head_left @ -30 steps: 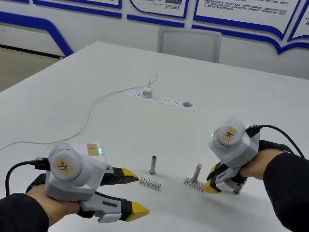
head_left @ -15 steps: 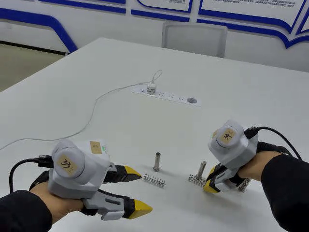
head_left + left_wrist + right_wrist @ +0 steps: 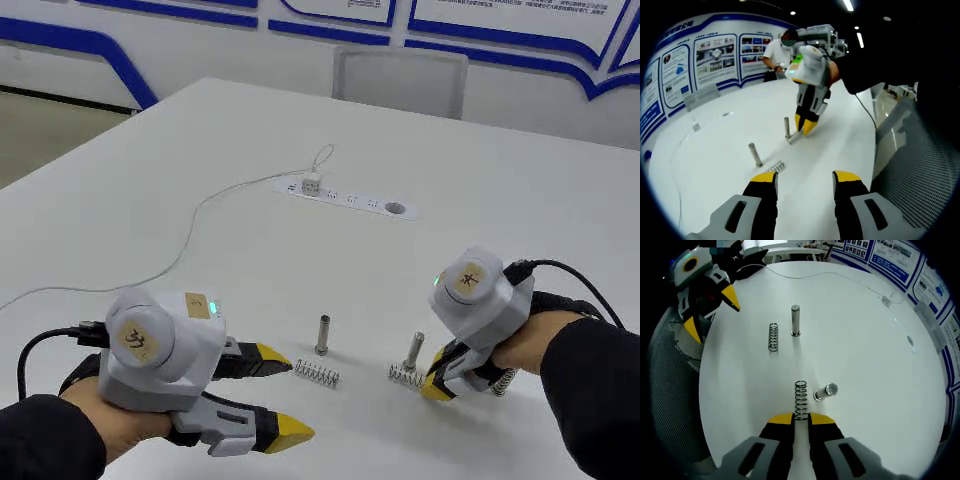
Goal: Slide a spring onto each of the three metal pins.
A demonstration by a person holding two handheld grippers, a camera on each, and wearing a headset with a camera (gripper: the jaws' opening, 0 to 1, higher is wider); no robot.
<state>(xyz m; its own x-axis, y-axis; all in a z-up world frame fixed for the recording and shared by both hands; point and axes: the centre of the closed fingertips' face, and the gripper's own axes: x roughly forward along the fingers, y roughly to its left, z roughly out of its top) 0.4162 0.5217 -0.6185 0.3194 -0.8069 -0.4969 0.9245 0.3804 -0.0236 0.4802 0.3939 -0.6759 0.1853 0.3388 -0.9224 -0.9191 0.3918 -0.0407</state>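
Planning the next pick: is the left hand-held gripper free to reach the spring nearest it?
Probably yes: the left hand-held gripper is open, and the spring lies just ahead of its jaws with nothing between.

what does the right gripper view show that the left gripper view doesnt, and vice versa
Right gripper view adds: the right gripper from behind, jaws shut on the end of a spring beside a pin. Left gripper view adds: the left gripper with jaws open, and a person standing beyond the table. Shared: that spring and pin, plus a second pin with a second spring lying beside it.
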